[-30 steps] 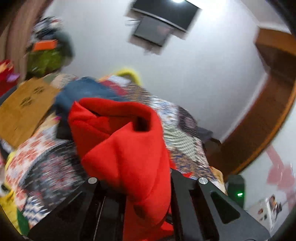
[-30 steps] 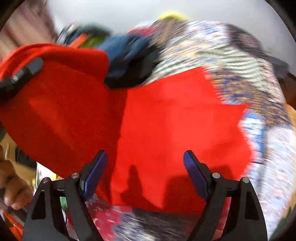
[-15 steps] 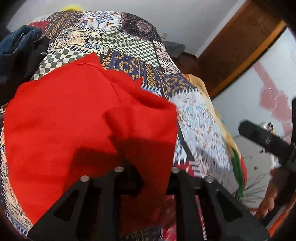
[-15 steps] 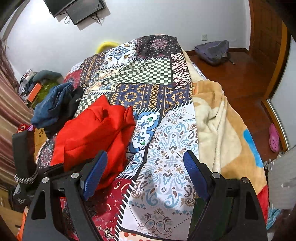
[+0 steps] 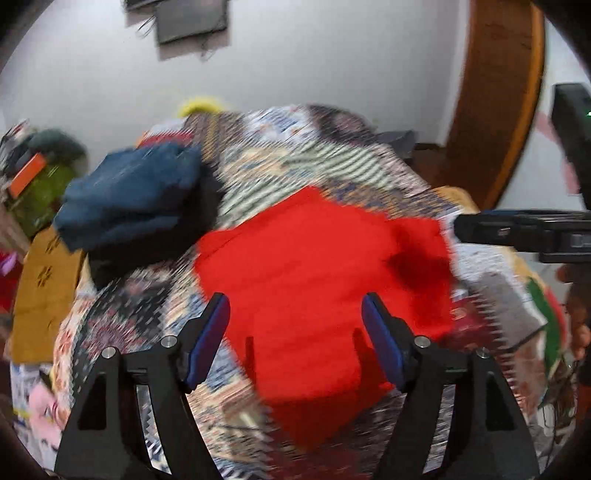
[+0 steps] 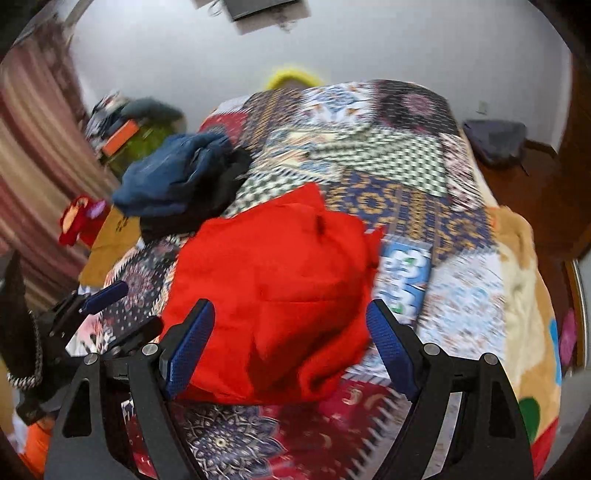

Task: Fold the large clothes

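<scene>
Two grippers, both spread wide with nothing between the pads. The left gripper fills the bottom of its own view, blue-padded fingers splayed apart and pointing up the frame over the red garment, which lies bunched in the centre on the patchwork bedspread. Whether the fingertips actually touch the cloth is hard to call, since the whole shot is smeared with motion blur.

Same story in the right wrist view: the right gripper sits at the bottom edge, jaws released, blue pads framing the red garment, which is heaped in the middle of the frame with its lower edge folded under. In the lower left of that view the left gripper shows up too, angled in from the side with its fingers apart, just beside the garment's left edge. The right gripper pokes in from the right edge of the left wrist view, near the garment's right corner.

A pile of blue and dark clothes sits upper left of the red one, touching its top edge. A tan fleece blanket hangs off the right side of the bed, and a dark screen is on the wall at the top.
</scene>
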`<action>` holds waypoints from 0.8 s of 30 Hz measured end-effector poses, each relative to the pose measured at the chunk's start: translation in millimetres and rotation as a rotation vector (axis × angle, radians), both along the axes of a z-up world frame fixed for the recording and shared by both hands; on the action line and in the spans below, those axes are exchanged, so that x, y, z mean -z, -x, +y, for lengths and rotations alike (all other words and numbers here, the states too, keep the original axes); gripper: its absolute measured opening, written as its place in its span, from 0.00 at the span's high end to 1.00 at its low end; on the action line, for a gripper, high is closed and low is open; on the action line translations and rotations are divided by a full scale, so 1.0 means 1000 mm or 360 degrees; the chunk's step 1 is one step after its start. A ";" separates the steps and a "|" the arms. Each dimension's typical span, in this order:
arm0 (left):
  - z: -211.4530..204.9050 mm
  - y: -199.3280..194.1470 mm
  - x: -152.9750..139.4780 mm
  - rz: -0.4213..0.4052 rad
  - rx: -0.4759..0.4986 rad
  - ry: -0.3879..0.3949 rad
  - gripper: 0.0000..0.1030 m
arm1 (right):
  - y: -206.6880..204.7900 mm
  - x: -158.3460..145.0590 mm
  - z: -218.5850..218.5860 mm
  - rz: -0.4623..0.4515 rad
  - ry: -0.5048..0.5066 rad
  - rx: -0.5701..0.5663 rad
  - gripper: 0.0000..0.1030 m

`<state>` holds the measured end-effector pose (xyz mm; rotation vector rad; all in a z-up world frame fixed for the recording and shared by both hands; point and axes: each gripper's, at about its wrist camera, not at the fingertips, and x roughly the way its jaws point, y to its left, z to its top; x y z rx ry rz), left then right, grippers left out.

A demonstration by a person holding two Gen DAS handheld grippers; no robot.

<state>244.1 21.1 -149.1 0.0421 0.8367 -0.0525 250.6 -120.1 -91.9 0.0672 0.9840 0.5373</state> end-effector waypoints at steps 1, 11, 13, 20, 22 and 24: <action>0.009 -0.002 0.009 0.0060 -0.0027 0.0022 0.29 | -0.001 0.004 0.009 0.0002 0.0027 -0.0033 0.21; 0.024 0.013 0.080 0.0260 -0.0019 0.0229 0.27 | -0.018 0.077 -0.024 0.0244 0.0254 0.0110 0.21; 0.023 0.020 0.080 0.0251 -0.0019 0.0233 0.25 | -0.020 0.089 -0.051 0.0369 0.0124 0.0166 0.21; 0.023 0.037 0.080 0.0315 -0.0033 0.0307 0.25 | 0.001 0.071 -0.055 0.0216 0.0204 0.0172 0.23; 0.018 0.039 0.079 0.0329 -0.0022 0.0241 0.25 | 0.005 0.062 -0.048 0.0104 0.0319 0.0145 0.23; 0.014 0.046 0.076 0.0301 -0.0010 0.0133 0.25 | 0.009 0.050 -0.043 -0.0031 0.0427 0.0103 0.23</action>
